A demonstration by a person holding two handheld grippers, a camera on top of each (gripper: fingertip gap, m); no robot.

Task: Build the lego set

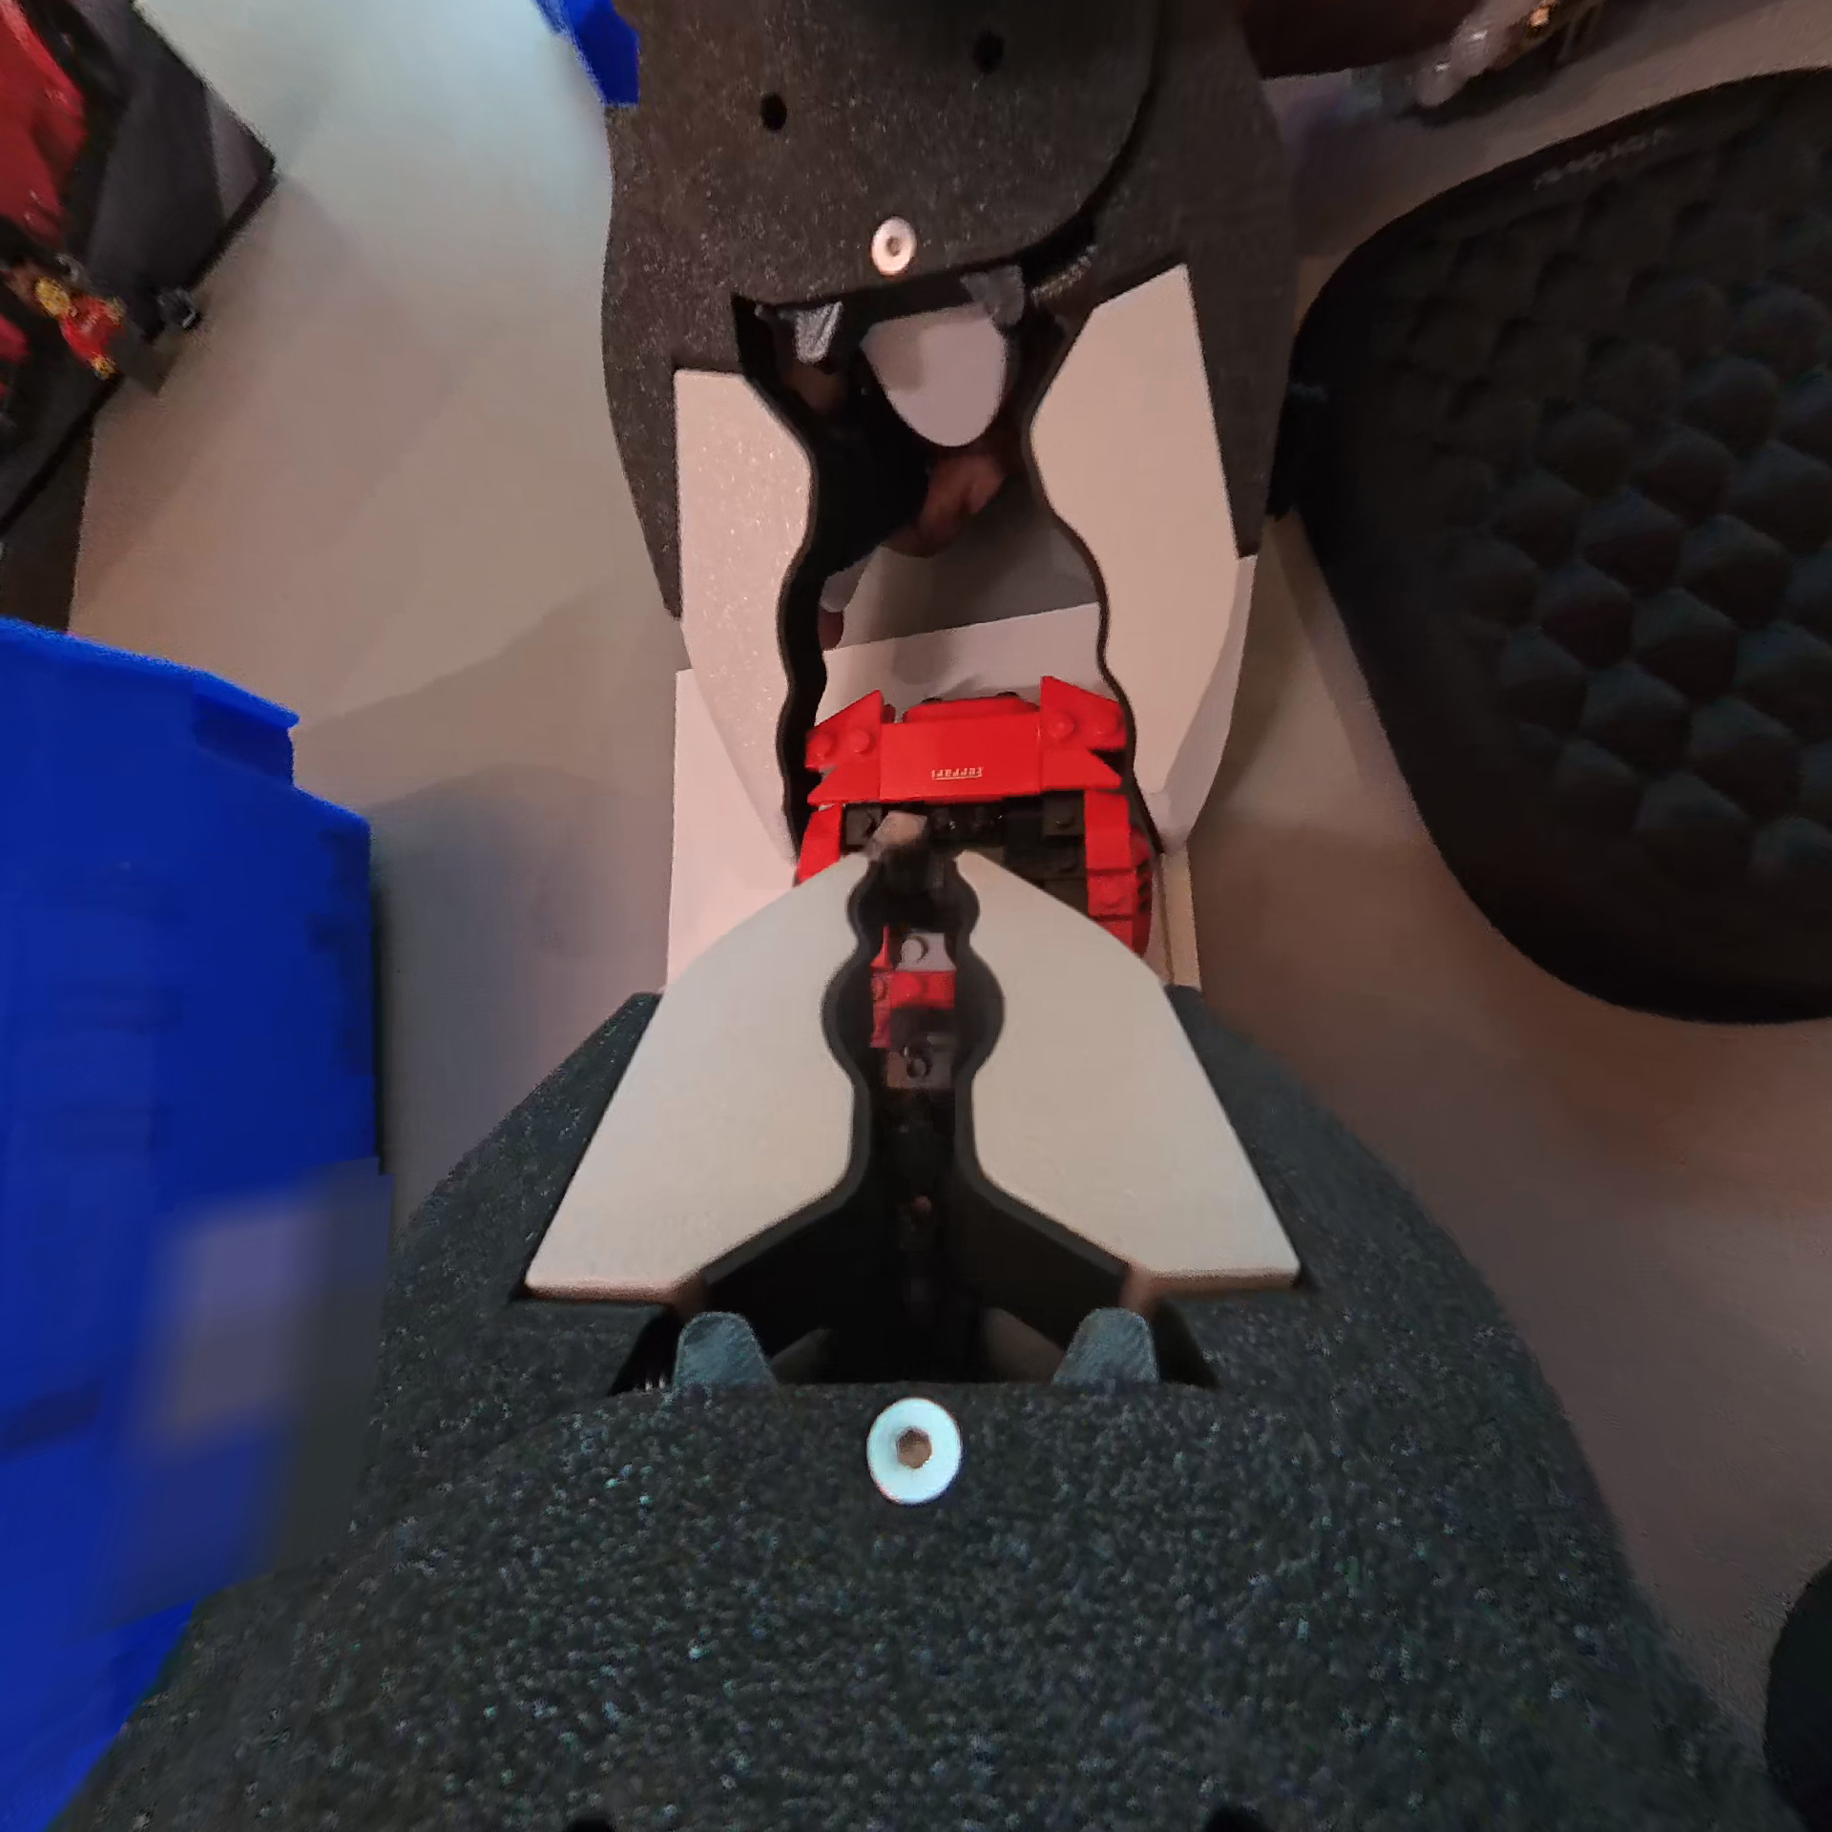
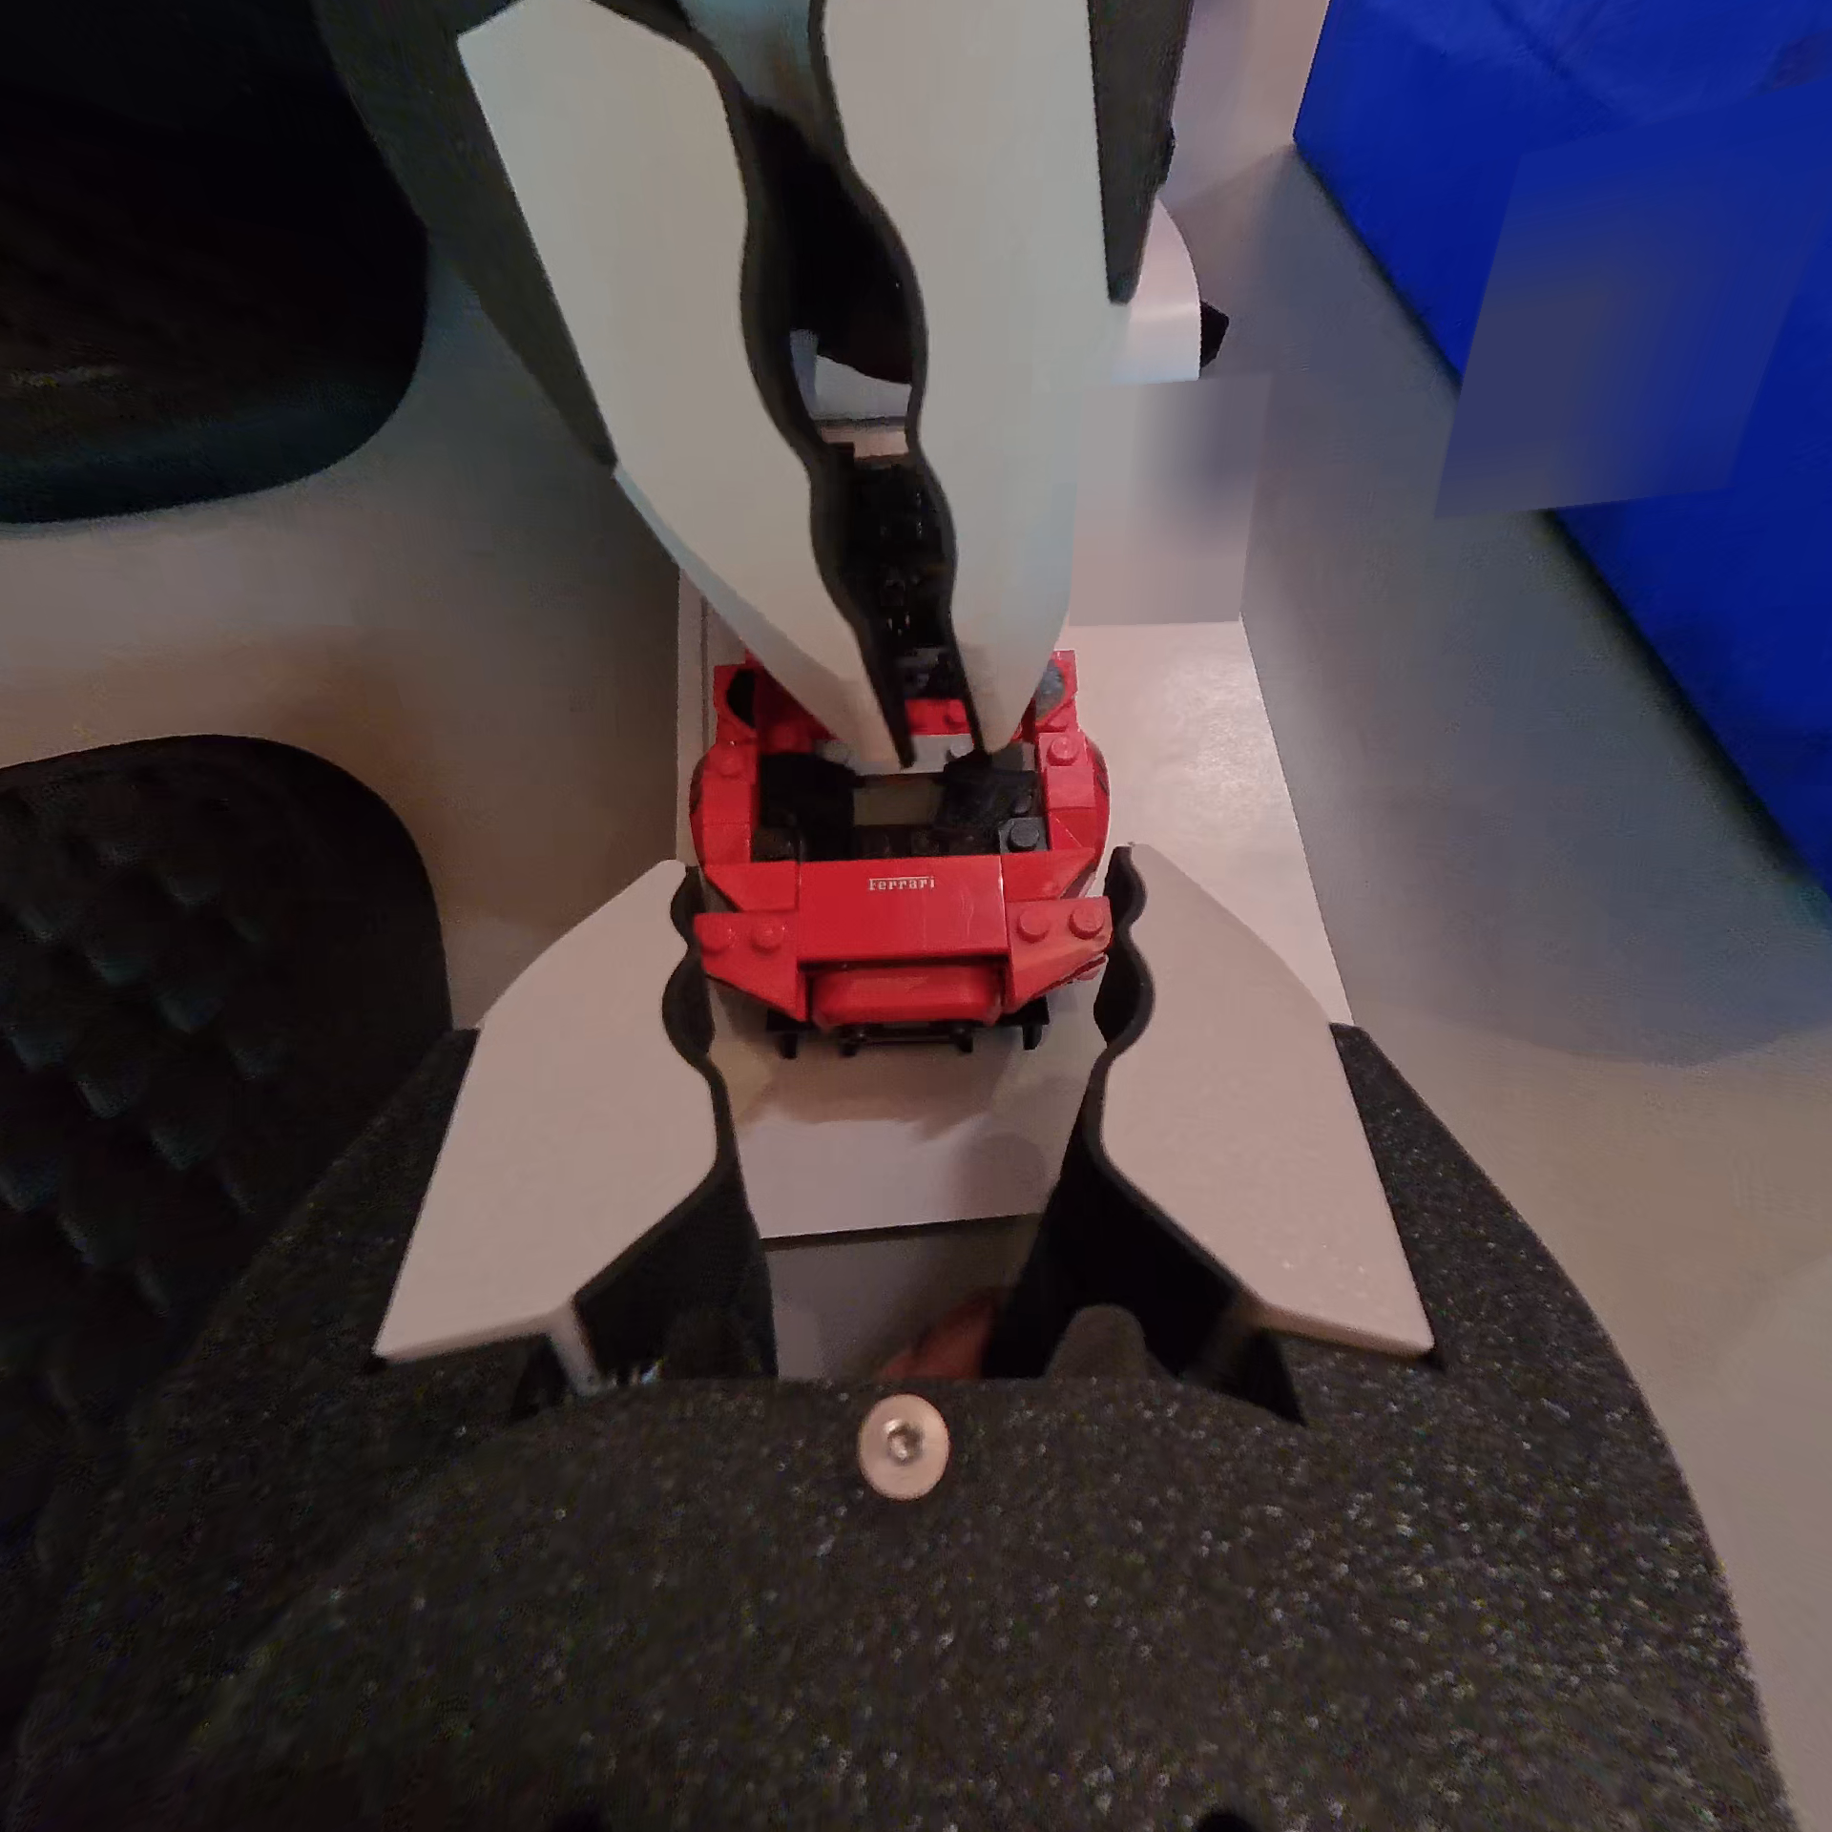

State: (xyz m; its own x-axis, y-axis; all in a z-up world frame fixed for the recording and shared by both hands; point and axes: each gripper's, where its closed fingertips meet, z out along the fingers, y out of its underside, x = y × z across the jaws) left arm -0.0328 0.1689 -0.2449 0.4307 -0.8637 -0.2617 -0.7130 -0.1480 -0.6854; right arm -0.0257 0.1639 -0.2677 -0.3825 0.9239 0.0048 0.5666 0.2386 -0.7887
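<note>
Your left claw (image 1: 907,862), grainy matt black with smooth grey fingers, meets the glossy red plastic car (image 2: 897,892) on a smooth matt tabletop (image 1: 476,496)

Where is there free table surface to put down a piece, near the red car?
Bare table lies between the red car and the blue bin. Around the car is crowded: right gripper straddles it, left gripper reaches in; black pads opposite.

Red lego car (image 2: 897,892) sitting on white sheet (image 2: 1209,793), hemmed both ends: right gripper (image 2: 902,952) straddling its rear, fingers apart; left gripper (image 2: 937,748) crowding the cockpit from above, tips nearly together. Blue bin (image 2: 1636,347) blocking one flank, black textured pads (image 2: 198,1041) lying along the other. Bare sheet beside the car staying passable.
</note>
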